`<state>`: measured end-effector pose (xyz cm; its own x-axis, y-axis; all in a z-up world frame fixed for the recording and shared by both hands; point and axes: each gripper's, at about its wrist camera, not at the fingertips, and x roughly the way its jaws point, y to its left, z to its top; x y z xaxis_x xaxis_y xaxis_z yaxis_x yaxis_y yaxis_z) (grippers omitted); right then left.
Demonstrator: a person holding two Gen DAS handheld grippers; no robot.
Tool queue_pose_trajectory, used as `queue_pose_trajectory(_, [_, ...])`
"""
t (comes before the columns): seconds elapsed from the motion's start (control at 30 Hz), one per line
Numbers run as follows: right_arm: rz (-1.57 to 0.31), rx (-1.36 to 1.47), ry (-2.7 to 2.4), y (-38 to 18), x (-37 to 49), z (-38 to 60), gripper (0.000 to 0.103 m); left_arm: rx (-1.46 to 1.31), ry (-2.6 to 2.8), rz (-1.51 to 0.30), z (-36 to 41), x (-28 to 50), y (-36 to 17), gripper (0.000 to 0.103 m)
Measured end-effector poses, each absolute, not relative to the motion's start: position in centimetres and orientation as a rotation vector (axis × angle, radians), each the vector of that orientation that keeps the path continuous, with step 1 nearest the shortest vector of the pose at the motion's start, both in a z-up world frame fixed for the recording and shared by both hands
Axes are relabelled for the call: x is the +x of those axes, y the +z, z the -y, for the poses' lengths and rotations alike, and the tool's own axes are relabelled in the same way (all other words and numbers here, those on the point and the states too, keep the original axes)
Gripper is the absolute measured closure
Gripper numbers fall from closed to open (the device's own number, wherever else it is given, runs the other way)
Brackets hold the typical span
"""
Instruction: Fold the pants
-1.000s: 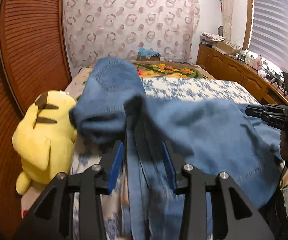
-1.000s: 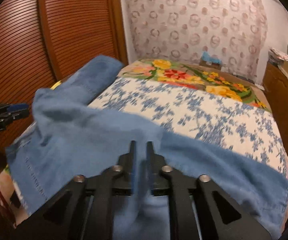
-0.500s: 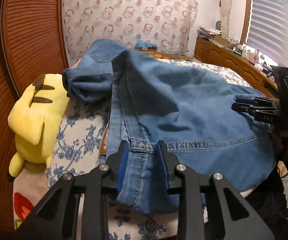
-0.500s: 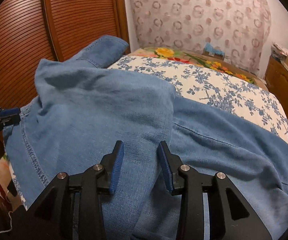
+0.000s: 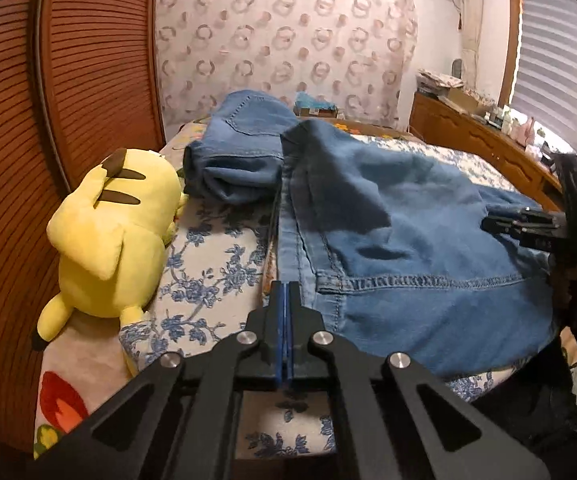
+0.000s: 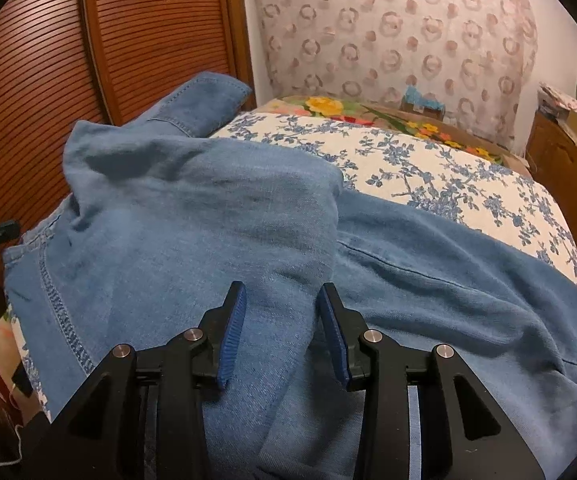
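Left gripper (image 5: 287,300) pinched closed on nothing, right gripper (image 6: 282,312) half open over the jeans (image 6: 192,232); I'd flatten that lower-centre fold before regrabbing.

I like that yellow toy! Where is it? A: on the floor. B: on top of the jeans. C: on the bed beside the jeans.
C: the yellow plush toy lies on the flowered bed cover, left of the jeans, not on them.
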<state>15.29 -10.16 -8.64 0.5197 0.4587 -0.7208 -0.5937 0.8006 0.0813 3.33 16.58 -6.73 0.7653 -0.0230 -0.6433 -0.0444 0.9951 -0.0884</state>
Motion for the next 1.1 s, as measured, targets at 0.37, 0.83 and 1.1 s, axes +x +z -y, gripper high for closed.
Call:
queue_pose_trajectory(0.37, [-0.805, -0.180, 0.632, -8.6, 15.1, 10.2, 0.065, -0.077, -0.049, -0.778, -14.4, 5.0, -8.6, 0.075])
queue_pose_trajectory(0.83, [-0.812, -0.166, 0.634, -8.5, 15.2, 10.4, 0.065, -0.095, -0.051, -0.752, -14.5, 3.0, -9.0, 0.103])
queue_pose_trajectory(1.1, [-0.791, -0.162, 0.628, -7.6, 14.4, 11.6, 0.065, -0.143, -0.036, -0.731, -16.2, 2.2, -8.2, 0.102])
